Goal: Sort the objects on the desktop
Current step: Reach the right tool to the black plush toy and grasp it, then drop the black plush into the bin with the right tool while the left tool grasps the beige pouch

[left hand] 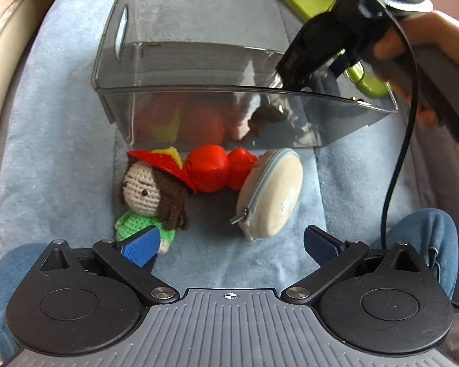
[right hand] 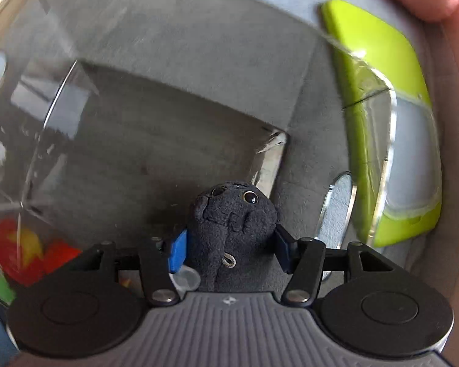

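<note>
Here, right gripper [right hand: 229, 244] jaws pinching dark plush toy [right hand: 234, 223], left gripper [left hand: 229, 243] jaws spread, no legible writing.

Left gripper [left hand: 229, 244] hovered low, jaws spread wide, nothing between them. Right gripper [right hand: 229, 244] angled downward, jaws clamped on a dark plush toy [right hand: 232, 229], person's hand [left hand: 413, 61] gripping its handle.

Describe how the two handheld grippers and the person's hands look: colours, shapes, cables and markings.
Both grippers share one design: a ribbed grey body with a small round crosshair mark, two black round discs, black linkage arms with silver rivets, and blue finger pads. The left gripper and the right gripper match. A black cable hangs from the right one. The bare-skinned hand shows no sleeve.
</note>
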Tool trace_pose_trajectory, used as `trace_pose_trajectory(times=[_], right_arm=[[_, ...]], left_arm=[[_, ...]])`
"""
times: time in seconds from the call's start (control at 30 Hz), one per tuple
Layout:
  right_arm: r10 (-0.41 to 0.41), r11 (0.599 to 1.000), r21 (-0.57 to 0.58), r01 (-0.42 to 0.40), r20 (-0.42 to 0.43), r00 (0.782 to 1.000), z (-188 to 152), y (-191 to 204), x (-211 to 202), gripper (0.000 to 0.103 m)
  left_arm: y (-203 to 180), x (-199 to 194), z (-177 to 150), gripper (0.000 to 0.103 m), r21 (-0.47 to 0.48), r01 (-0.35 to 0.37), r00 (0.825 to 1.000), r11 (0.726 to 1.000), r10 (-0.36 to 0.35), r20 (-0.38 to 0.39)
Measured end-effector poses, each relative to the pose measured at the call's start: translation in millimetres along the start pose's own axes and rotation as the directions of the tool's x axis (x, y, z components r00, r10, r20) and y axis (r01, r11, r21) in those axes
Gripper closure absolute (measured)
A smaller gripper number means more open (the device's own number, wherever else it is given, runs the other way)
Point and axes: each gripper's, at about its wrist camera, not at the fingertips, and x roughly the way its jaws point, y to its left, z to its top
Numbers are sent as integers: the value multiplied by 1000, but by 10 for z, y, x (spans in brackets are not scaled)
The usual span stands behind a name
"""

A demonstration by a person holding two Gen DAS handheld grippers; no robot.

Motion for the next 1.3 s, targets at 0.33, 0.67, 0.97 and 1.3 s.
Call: trace_pose_trajectory(times=[0.33, 0.67, 0.97, 1.3], right_arm=[[15, 999, -40, -17, -67, 998, -123, 55, 107, 35], [146, 955, 171, -242, 438, 887, -974, -720, -1222, 17], [46, 667, 496, -555, 717, 695, -2398, -1702, -809, 14], [180, 246, 594, -766, 749, 638, -2549, -1763, 594, 18]], left_arm=[[31, 76, 22, 0, -50, 44, 998, 998, -41, 42], [-352, 466, 215, 0, 54, -60, 998, 997, 60, 8], [-1011, 927, 164, 0, 324, -261, 964, 909, 226, 141], [-955, 620, 303, 62, 195, -74, 997, 978, 72, 17]])
